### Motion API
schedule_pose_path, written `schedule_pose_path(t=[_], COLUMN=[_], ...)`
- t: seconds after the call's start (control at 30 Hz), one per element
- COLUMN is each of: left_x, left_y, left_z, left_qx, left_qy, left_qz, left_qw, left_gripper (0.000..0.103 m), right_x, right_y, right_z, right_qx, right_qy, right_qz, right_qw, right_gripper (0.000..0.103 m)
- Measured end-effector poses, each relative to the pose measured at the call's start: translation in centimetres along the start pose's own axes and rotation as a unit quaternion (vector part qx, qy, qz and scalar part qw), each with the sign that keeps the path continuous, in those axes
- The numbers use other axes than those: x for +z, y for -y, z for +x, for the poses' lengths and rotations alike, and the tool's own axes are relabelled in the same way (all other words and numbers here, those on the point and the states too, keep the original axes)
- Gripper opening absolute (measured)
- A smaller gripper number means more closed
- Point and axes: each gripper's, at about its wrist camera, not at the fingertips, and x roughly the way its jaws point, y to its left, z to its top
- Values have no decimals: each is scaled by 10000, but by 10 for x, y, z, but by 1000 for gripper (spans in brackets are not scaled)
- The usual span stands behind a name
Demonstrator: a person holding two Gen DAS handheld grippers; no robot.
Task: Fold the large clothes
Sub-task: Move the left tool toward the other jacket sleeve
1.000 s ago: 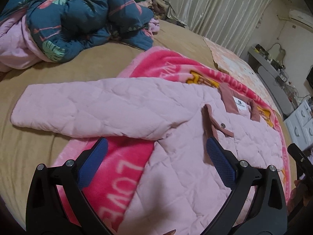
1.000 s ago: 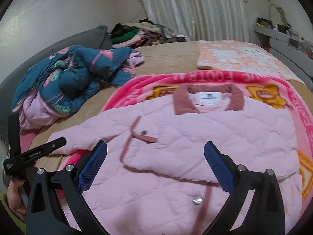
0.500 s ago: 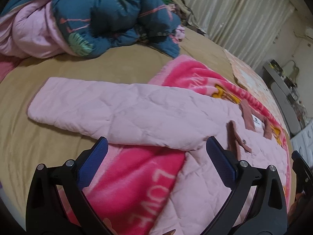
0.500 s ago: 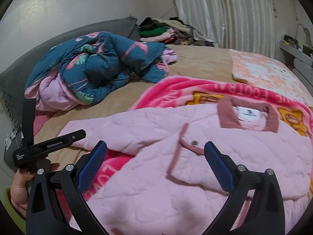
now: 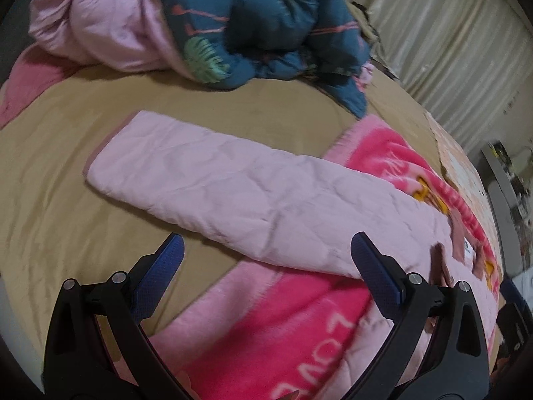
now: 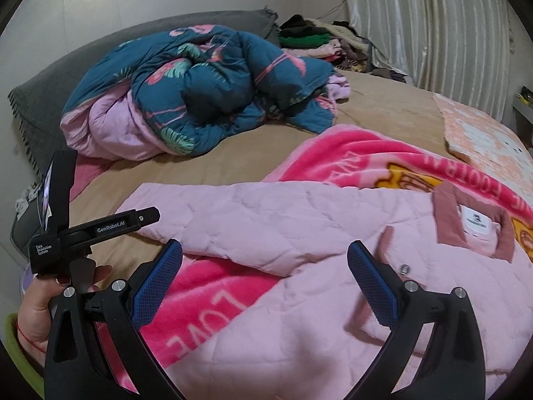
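Pink coat point(image 5: 266, 200) flat on bed point(image 5: 66, 200), sleeve out. Left gripper point(image 5: 266, 256) and right gripper point(image 6: 265, 256) above it, fingers apart, empty.

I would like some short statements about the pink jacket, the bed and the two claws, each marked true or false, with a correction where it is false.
1. The pink jacket lies spread out with one sleeve stretched flat to the side. True.
2. The left claw is shut on the sleeve cuff. False: it is open and holds nothing.
3. The jacket's body rests on a bright pink blanket with lettering. True.
4. The right claw grips the jacket's collar. False: it is open and the collar lies untouched, farther away.
5. The teal flamingo-print duvet lies folded flat. False: it is bunched in a heap near the head of the bed.
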Motion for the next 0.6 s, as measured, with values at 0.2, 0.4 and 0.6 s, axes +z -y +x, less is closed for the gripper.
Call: schedule_pose_path(t=[0.2,0.4,0.6], left_x=[6,8,9], left_y=[-25,-48,-67], left_z=[17,44,61], left_qx=[402,504,522], left_qy=[-75,-388,-546], left_qz=[-245,-554,-868], left_qw=[9989,9964,9934], left_gripper=[94,94,94], right_x=[3,-3,-11], right_y=[-18,-23,-19], right_z=[26,44,55], right_qx=[115,176,194], right_qy=[-181,-355,-495], right_qz=[-156,-249,-192], right_qw=[9996,9989,9984], right_gripper=[99,99,99])
